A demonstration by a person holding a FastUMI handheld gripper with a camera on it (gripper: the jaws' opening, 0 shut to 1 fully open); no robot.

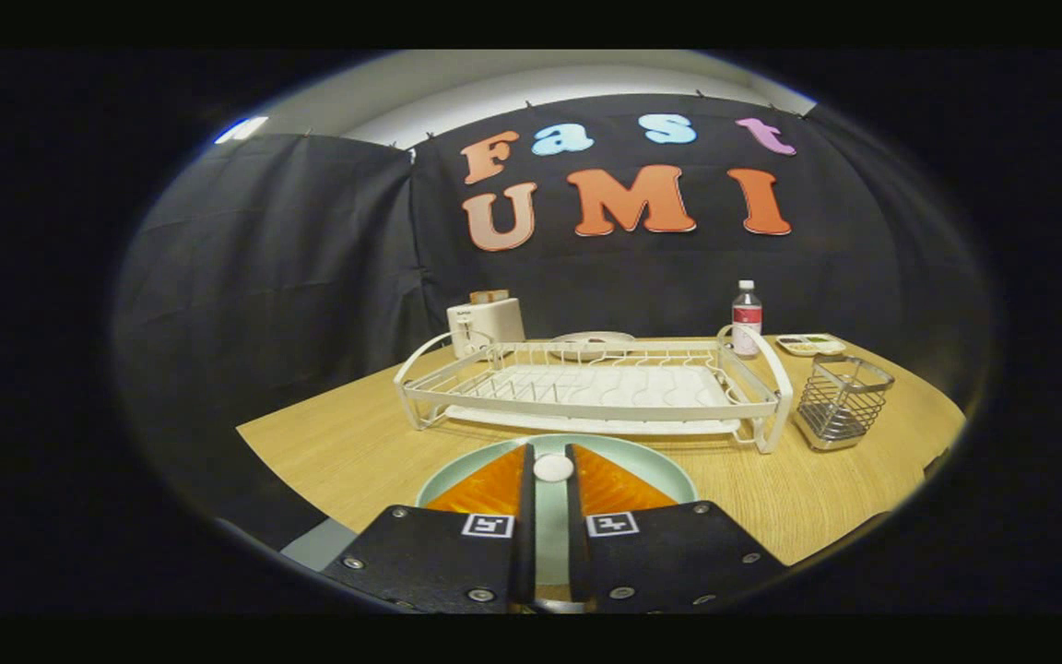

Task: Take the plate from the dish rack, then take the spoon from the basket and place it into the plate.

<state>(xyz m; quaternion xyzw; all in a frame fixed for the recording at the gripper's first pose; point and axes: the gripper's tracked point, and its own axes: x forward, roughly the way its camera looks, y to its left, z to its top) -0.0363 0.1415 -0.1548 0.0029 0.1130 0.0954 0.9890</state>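
Note:
A pale green plate [643, 455] lies flat on the wooden table, right under my fingers and just in front of the white dish rack [592, 398]. My gripper [550, 450] is shut on a white spoon [553, 468], whose rounded end shows between the fingertips, above the plate's middle. The rest of the spoon is hidden by the fingers. The rack holds no dishes. The wire basket [843, 398] stands to the right of the rack, and I see nothing in it.
Behind the rack's left end stands a white toaster [485, 325]. A bottle [747, 319] and a small flat tray [810, 344] stand at the back right. A pale dish [592, 339] lies behind the rack. The table's left edge [273, 461] runs near the plate.

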